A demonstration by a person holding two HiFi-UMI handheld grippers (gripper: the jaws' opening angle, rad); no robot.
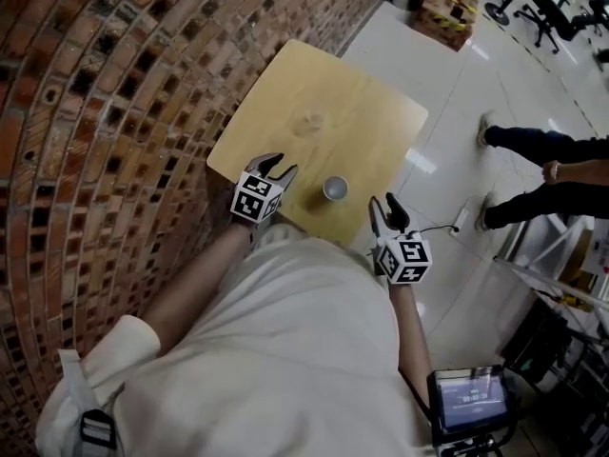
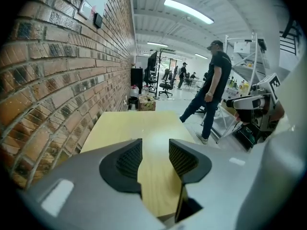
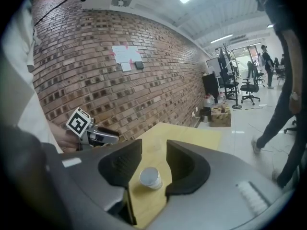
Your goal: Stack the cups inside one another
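brick wall (image 1: 114, 112) flanks the table (image 1: 324, 89) left; cup (image 1: 335, 188) stands near front edge.

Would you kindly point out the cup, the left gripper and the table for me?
cup (image 1: 335, 188), head view, its open mouth.
left gripper (image 1: 282, 167), head view, midway between its fingertips.
table (image 1: 328, 89), head view, bare wooden top.

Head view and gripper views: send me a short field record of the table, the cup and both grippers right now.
table: light wooden square tabletop, beside a brick wall
cup: one white paper cup, upright, near the person's edge of the tabletop; single or nested, cannot tell
left gripper: open, nothing between the jaws, over the near edge
right gripper: open, empty; the cup stands ahead of it, untouched
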